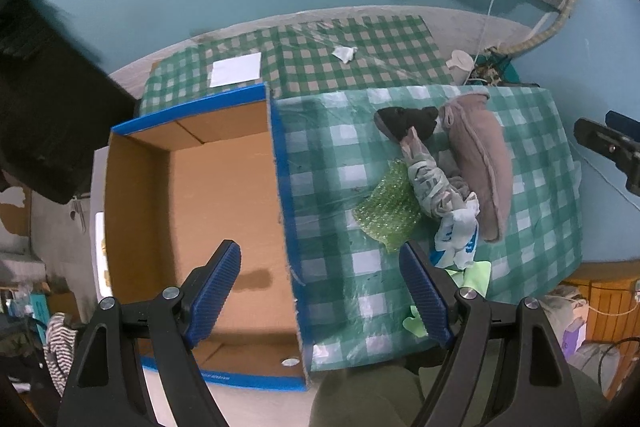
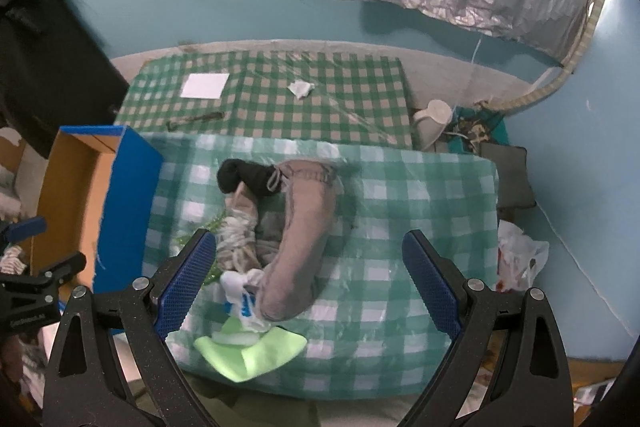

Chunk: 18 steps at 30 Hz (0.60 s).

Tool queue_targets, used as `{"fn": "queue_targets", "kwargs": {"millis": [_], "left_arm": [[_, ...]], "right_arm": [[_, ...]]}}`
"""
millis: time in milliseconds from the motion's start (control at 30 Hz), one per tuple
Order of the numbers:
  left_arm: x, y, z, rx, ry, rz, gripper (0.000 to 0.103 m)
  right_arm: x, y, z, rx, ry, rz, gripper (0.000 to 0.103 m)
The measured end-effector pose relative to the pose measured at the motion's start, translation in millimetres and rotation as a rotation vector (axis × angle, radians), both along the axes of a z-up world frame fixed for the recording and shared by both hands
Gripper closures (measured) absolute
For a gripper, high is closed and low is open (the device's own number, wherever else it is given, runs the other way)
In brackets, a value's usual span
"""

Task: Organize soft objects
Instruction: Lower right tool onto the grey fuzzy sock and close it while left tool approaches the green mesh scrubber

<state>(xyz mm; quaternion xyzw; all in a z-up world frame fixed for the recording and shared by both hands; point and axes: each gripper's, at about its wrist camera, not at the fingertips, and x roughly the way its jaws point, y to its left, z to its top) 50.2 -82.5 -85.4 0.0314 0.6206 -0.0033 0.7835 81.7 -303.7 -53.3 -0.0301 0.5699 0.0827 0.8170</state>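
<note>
Two grippers — left gripper (image 1: 320, 267), right gripper (image 2: 308, 259) — one box (image 1: 280, 163)

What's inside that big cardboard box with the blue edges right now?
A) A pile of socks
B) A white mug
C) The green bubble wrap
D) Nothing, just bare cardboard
D: the cardboard box shows only its bare brown floor, while the soft pile, including the green bubble wrap, lies beside it on the checked cloth.

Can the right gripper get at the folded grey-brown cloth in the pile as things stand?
Probably yes. The right gripper hangs open above the grey-brown cloth, which lies on top of the pile with nothing over it; the left gripper sits aside by the cardboard box.
</note>
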Motion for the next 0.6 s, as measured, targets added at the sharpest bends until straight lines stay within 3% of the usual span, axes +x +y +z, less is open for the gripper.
{"fn": "queue_targets", "kwargs": {"millis": [600], "left_arm": [[20,-30,-63,-0.062,0.128,-0.006,0.020]], "right_arm": [[22,11,-82,-0.043,0.144,0.032,0.010]]}}
